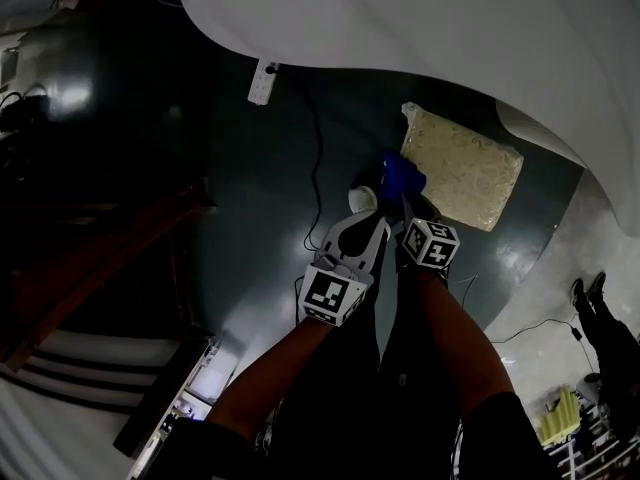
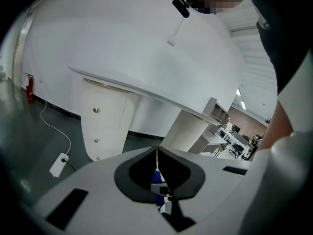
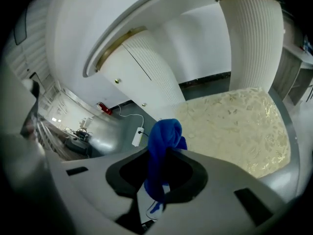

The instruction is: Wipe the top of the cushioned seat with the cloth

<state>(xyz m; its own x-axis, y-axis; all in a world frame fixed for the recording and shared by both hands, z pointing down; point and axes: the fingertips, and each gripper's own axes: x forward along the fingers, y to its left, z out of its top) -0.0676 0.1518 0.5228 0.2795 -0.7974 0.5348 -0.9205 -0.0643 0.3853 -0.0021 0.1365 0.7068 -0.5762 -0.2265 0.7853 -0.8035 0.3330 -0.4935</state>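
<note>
The cushioned seat point(image 1: 462, 164) is a cream, textured pad low on the dark floor, partly under a white table. In the right gripper view the seat point(image 3: 234, 126) lies ahead and to the right of the jaws. My right gripper point(image 3: 164, 153) is shut on a bunched blue cloth point(image 3: 163, 141), which sticks up between its jaws. In the head view the cloth point(image 1: 402, 176) hangs just short of the seat's near left edge, not touching it as far as I can tell. My left gripper point(image 2: 157, 160) is shut with its jaws meeting in a thin line, holding nothing. It hovers beside the right gripper point(image 1: 405, 202).
The big white table top point(image 1: 420, 18) overhangs the seat on ribbed white pedestals point(image 3: 252, 38). A white power strip point(image 1: 262, 81) with a black cable lies on the floor beyond the grippers. A red fire extinguisher point(image 2: 30, 88) stands by the wall. Another person's shoes point(image 1: 590, 293) are at right.
</note>
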